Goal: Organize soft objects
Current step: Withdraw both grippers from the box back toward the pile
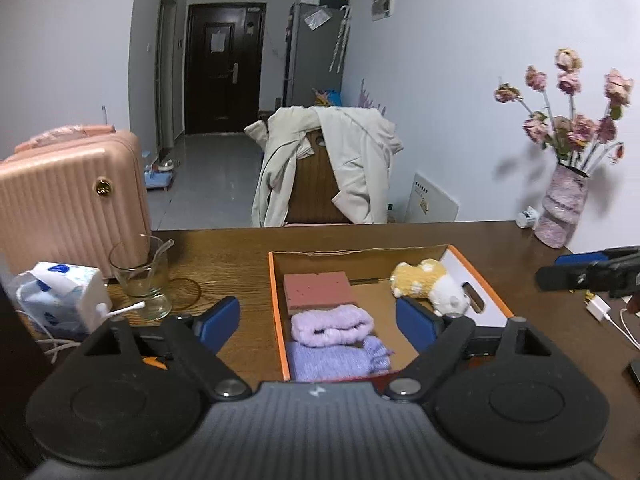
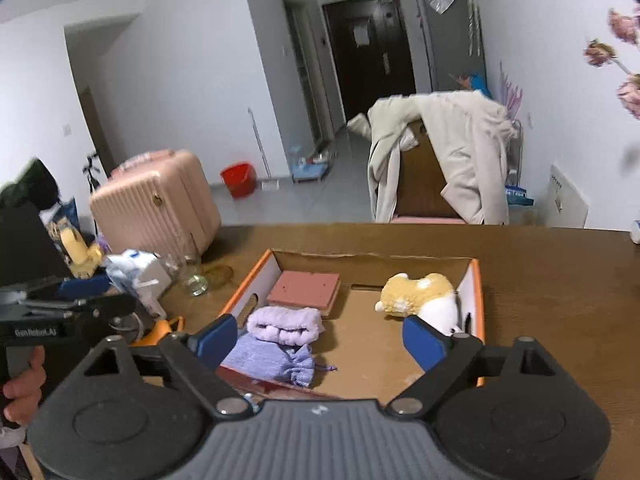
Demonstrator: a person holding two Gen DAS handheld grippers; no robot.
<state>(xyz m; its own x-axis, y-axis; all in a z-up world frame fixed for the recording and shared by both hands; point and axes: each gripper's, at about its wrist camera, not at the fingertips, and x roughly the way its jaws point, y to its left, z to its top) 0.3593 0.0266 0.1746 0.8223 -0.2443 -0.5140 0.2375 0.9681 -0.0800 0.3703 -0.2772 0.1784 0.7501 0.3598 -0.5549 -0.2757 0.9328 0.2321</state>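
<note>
Left wrist view: the left gripper (image 1: pixel 318 322) hangs spread wide and empty over an orange-rimmed cardboard box (image 1: pixel 275 304) on the brown wooden worktop (image 1: pixel 232 260). Inside lie a pink foam block (image 1: pixel 318 287), a rolled lilac fluffy towel (image 1: pixel 331 325), a lavender drawstring pouch (image 1: pixel 340 360) and a yellow-and-white plush toy (image 1: pixel 430 285) (against the right wall). The right gripper (image 2: pixel 320 340) is likewise released, holding nothing.

We look down past our right gripper (image 2: pixel 320 338), its blue pads spread wide with nothing between them, over a shallow orange-edged cardboard box (image 2: pixel 476 296) on a wooden table (image 2: pixel 560 300). Inside, along the left, lie a pink sponge block (image 2: pixel 304 288), a rolled lilac towel (image 2: pixel 284 324) touching it, and a lavender drawstring pouch (image 2: pixel 276 360) nearest us. A yellow and white plush toy (image 2: pixel 420 296) rests against the right wall. At far left a hand holds our left gripper (image 2: pixel 76 300).
</note>
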